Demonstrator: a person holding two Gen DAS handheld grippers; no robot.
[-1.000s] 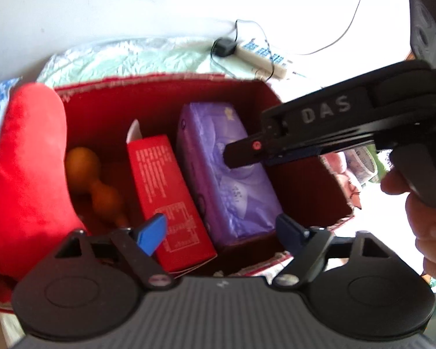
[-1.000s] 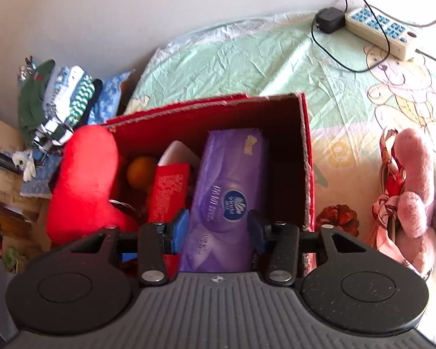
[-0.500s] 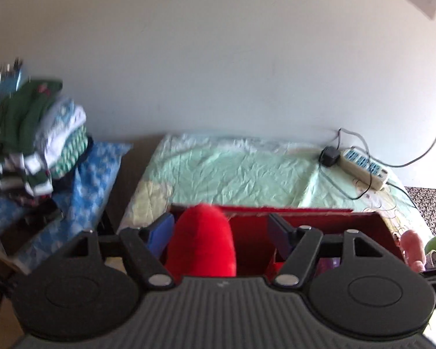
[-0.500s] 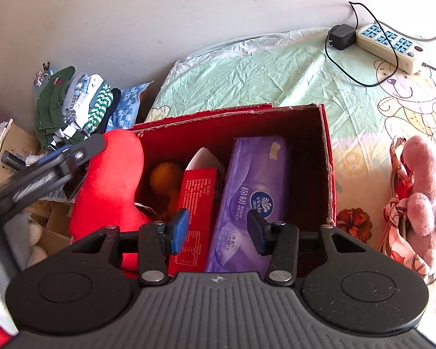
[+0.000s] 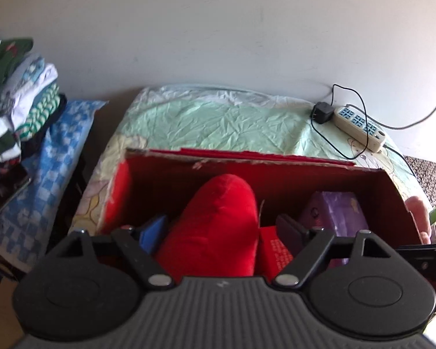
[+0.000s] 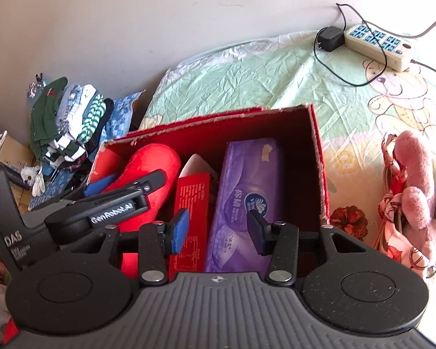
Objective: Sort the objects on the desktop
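Observation:
A red cardboard box (image 6: 316,157) stands on the bed. In it lie a red plush cushion (image 6: 151,163), a red carton (image 6: 191,200) and a purple tissue pack (image 6: 247,192). My left gripper (image 5: 221,232) straddles the cushion (image 5: 218,218), its blue pads (image 5: 152,231) beside the cushion's flanks with a gap on the right; the jaws are spread wide. In the right wrist view the left gripper (image 6: 125,187) sits over the cushion. My right gripper (image 6: 216,231) is open and empty, hovering above the carton and tissue pack.
A pink plush toy (image 6: 415,180) and a dried flower (image 6: 348,221) lie right of the box. A power strip (image 6: 378,43) with a plugged charger lies at the back. A pile of folded clothes (image 6: 69,119) sits to the left, beyond the bed edge.
My left gripper swung from over the box to the cushion and has come lower around it, pushing it into the box. My right gripper has drawn back slightly.

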